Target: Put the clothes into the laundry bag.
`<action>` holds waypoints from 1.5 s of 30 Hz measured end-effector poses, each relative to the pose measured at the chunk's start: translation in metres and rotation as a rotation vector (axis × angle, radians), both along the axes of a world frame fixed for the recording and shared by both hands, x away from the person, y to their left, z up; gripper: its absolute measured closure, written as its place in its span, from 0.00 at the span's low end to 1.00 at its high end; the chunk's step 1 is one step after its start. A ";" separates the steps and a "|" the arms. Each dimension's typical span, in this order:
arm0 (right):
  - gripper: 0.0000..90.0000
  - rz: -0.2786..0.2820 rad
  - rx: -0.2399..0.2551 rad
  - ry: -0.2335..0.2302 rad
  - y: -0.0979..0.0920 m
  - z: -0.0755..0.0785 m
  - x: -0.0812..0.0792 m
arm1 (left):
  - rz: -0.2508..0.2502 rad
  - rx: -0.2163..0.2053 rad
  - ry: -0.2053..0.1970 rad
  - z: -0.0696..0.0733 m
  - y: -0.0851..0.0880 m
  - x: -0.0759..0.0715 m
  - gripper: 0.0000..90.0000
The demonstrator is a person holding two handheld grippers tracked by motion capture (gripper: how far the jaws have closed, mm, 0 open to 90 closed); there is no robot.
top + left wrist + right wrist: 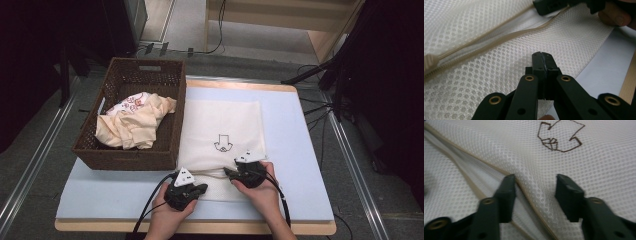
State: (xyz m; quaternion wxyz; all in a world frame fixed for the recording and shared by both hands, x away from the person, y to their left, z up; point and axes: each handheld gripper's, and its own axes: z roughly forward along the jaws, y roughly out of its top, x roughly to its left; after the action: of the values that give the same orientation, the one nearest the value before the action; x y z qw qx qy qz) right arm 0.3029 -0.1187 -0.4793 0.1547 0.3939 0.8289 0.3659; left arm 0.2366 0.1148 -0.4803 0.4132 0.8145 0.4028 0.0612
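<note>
1. The flat cream mesh zip bag (220, 135) lay just beside the brown wicker basket (131, 150).
2. The left gripper (541, 56) was clamped on the mesh.
3. The right gripper (534, 192) stood partly parted (straddling the zip edge).

The table (300, 227), wooden-edged, carries a pale blue mat (295, 150). On the mat: a brown wicker basket (125, 160) at left, and a white mesh bag (220, 120) just beside it, lying flat.

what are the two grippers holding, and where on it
The left gripper is shut on the mesh bag's lower flap below the zip opening. The right gripper straddles the upper edge of the opening, not yet clamped.
</note>
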 end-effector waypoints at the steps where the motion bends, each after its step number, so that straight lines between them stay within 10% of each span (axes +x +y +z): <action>1: 0.80 -0.004 -0.024 -0.004 0.000 0.002 0.003 | 0.000 -0.001 0.001 0.000 0.000 0.000 1.00; 4: 0.94 -0.078 0.000 -0.060 -0.006 0.008 0.014 | -0.002 -0.009 0.007 0.000 0.001 0.001 1.00; 7: 0.88 -0.165 0.057 -0.070 -0.014 0.001 0.024 | -0.004 -0.009 0.007 0.000 0.001 0.001 1.00; 14: 0.41 0.037 0.105 0.014 -0.016 -0.006 0.026 | -0.002 -0.014 0.017 0.000 0.002 0.002 1.00; 21: 0.31 0.052 -0.001 -0.013 -0.008 -0.005 0.021 | -0.008 -0.037 0.046 0.000 0.003 0.005 0.99; 27: 0.74 -0.008 0.005 -0.032 -0.012 -0.003 0.022 | -0.011 -0.015 0.015 0.000 0.001 0.002 0.99; 30: 0.91 -0.053 0.087 0.059 -0.015 0.000 0.025 | -0.011 -0.009 0.008 0.000 0.000 0.002 0.99; 45: 0.97 -0.072 0.335 -0.082 -0.036 0.051 0.016 | -0.018 -0.015 0.025 0.000 0.001 0.004 1.00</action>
State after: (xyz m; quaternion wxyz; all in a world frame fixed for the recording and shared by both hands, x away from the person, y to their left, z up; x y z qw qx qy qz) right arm 0.3185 -0.1550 -0.4282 0.1337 0.4283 0.7347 0.5088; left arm 0.2402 0.1162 -0.4802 0.4144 0.8158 0.4010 0.0441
